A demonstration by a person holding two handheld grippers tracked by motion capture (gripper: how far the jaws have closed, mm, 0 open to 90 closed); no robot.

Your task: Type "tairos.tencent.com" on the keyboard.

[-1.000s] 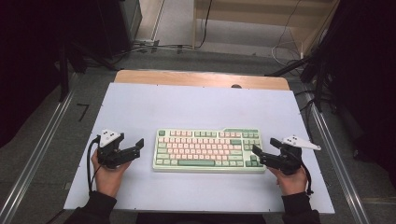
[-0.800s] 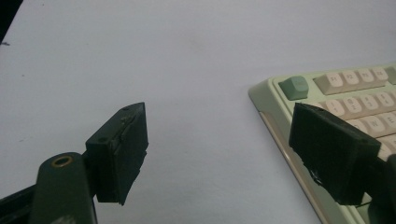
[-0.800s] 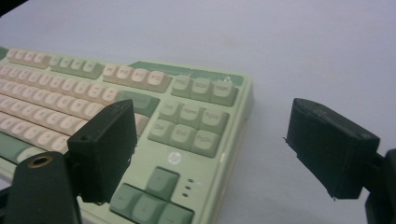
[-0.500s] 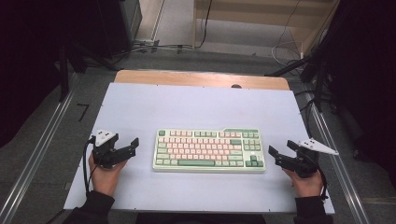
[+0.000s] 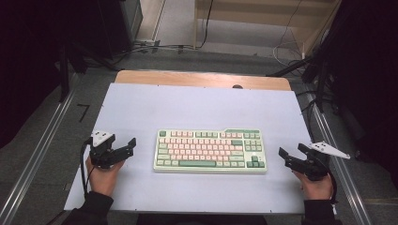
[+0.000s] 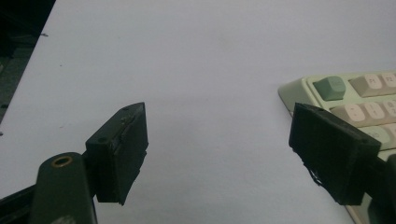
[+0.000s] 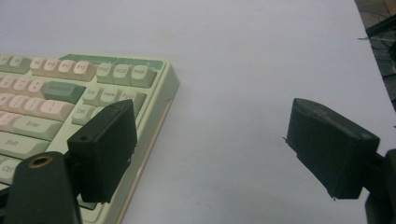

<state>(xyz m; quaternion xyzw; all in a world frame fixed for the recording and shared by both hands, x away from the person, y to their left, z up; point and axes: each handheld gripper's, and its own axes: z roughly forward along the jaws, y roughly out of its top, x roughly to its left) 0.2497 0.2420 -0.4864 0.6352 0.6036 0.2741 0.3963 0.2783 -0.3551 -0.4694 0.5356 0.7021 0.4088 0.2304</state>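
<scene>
A pale green keyboard (image 5: 210, 151) with pink, cream and green keys lies flat in the middle of the white table top (image 5: 202, 110). My left gripper (image 5: 130, 146) rests open on the table a short way off the keyboard's left end, nothing between its jaws. In the left gripper view the left gripper (image 6: 217, 144) frames bare table, with the keyboard (image 6: 355, 98) corner at the right. My right gripper (image 5: 287, 155) sits open just off the keyboard's right end. In the right gripper view the right gripper (image 7: 210, 140) has the keyboard (image 7: 70, 98) edge by its left jaw.
A wooden strip (image 5: 202, 79) borders the table's far edge. Metal rails (image 5: 35, 154) run along both sides of the table. Cables (image 5: 155, 47) lie on the floor beyond the table, and dark equipment stands at left and right.
Both grippers have drawn outward from the keyboard's ends, the right one farther toward the table's right edge. The keyboard has stayed put.
</scene>
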